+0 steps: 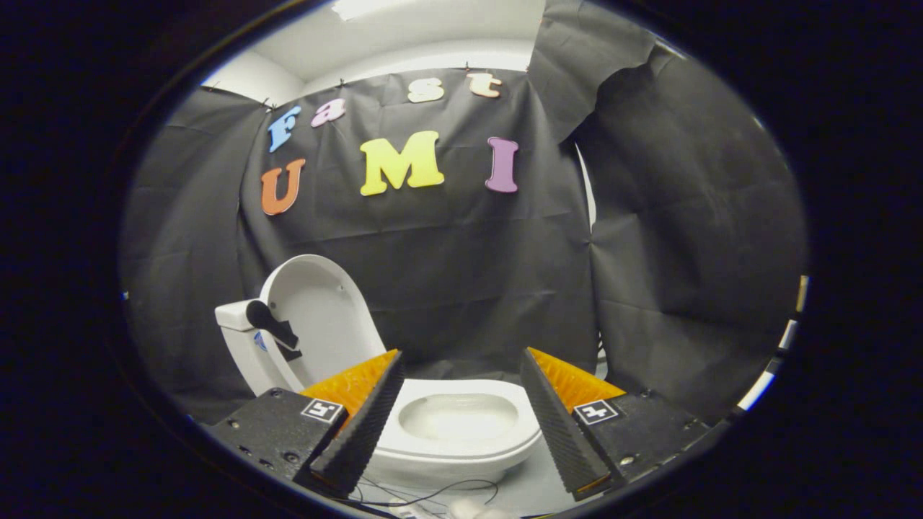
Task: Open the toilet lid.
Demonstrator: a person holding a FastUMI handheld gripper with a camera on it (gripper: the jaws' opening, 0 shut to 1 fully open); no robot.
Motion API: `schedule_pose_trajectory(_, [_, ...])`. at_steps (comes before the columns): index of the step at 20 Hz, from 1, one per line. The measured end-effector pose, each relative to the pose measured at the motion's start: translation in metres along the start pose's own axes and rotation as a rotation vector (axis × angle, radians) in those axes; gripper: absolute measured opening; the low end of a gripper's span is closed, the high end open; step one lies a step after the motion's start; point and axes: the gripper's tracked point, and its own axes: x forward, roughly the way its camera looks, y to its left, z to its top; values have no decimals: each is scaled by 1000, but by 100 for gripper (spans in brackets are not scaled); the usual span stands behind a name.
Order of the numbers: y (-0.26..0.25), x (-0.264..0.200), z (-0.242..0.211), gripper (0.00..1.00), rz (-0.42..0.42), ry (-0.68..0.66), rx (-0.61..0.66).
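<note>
A small white toilet (461,447) stands on the floor just ahead of my fingers. Its lid (324,317) is raised upright and leans back against the white tank (241,339), which carries a black flush handle (270,324). The seat rim and the open bowl (458,417) show between my two fingers. My gripper (461,360) is open, its fingers spread wide to either side of the bowl, touching nothing.
Black cloth walls close in behind the toilet and to its right. Thin black cables (433,494) trail over the pale floor in front of the toilet base. A white wall and ceiling rise above the cloth.
</note>
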Motion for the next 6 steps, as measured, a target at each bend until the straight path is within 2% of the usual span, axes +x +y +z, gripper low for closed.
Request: schedule_pose_trajectory(6, [-9, 0, -3, 100, 9, -13, -8])
